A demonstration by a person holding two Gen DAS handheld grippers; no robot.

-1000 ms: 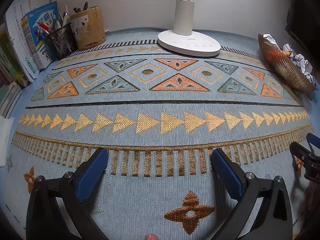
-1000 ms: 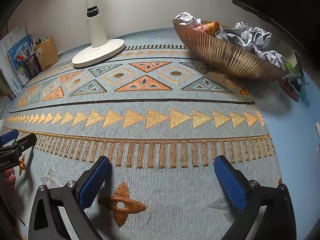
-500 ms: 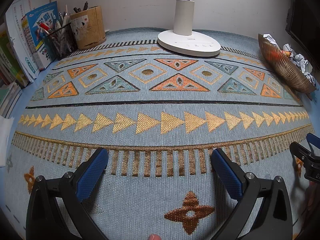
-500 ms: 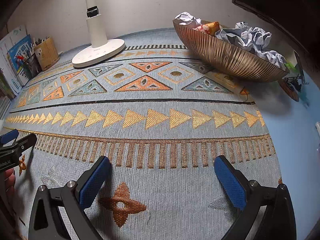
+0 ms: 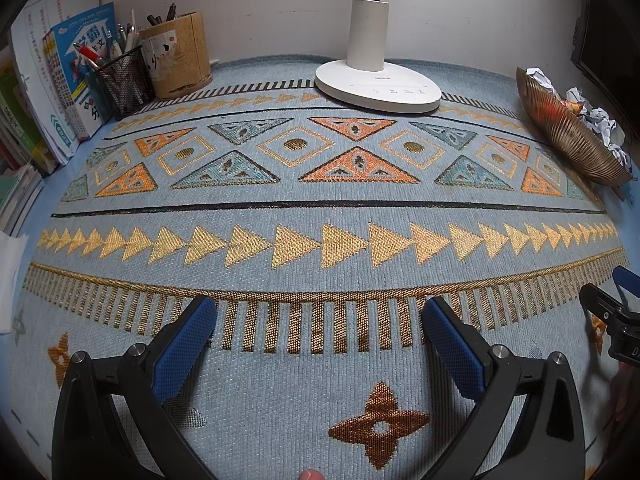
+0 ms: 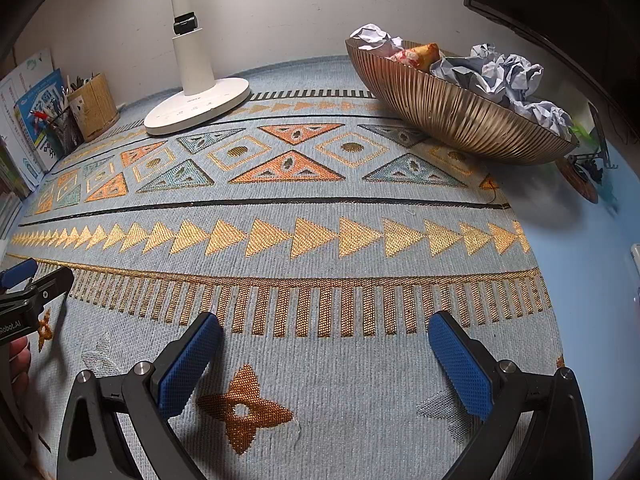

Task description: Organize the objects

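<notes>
We hold both tools low over the patterned mat point(image 5: 320, 216) on the table – the left hand-held gripper point(image 5: 320, 316) with its blue pads spread wide and nothing between them, the right hand-held gripper point(image 6: 324, 330) spread likewise and empty. Far ahead and to the right of the right one sits the ribbed bronze bowl point(image 6: 452, 116), crumpled paper balls point(image 6: 508, 76) piled inside it. Ahead of the left one stands the white lamp base point(image 5: 378, 86), with a mesh pen cup point(image 5: 122, 80) off to its left.

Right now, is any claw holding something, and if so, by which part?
Nothing is held. The left claw and the right claw are both open, with only the mat between their pads.
</notes>
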